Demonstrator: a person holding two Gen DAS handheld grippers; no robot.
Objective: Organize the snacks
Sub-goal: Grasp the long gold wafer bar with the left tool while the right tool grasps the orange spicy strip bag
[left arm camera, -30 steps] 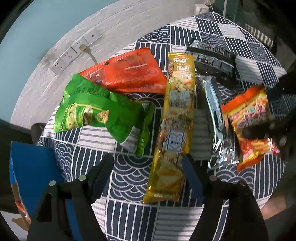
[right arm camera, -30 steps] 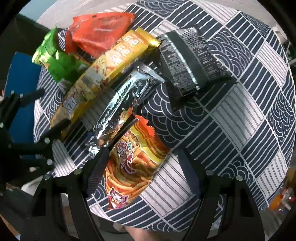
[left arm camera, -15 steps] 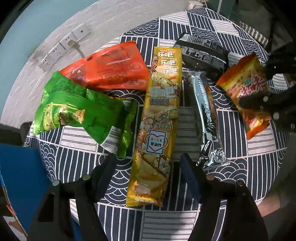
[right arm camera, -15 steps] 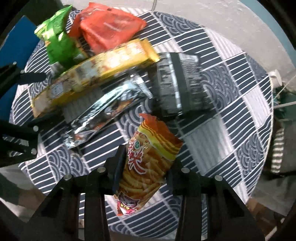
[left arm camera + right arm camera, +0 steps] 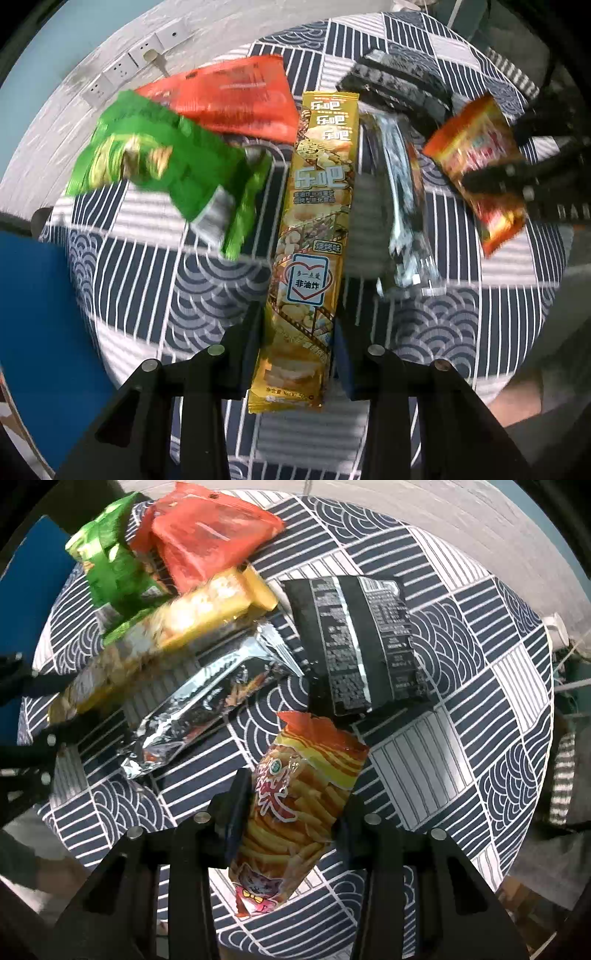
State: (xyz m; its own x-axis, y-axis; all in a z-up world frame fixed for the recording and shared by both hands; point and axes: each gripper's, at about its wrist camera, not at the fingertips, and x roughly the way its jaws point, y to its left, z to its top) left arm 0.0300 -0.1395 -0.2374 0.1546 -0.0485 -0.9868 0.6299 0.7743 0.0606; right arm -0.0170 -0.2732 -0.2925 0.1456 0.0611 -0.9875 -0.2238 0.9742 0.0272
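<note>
left tongs point(image 5: 298, 347) have just closed across the yellow packet point(image 5: 314, 236), gripping its near end; right tongs point(image 5: 291, 823) grip the fries bag point(image 5: 295, 812) likewise.

Green packet point(image 5: 162, 166) blurred, print perhaps unreadable.

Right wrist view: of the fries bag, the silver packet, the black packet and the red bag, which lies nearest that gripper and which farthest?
1. Fries bag: between the right gripper's fingers, gripped.
2. Silver packet to the left and black packet straight ahead: too close to call.
3. Red bag: far edge of the table, upper left.
</note>
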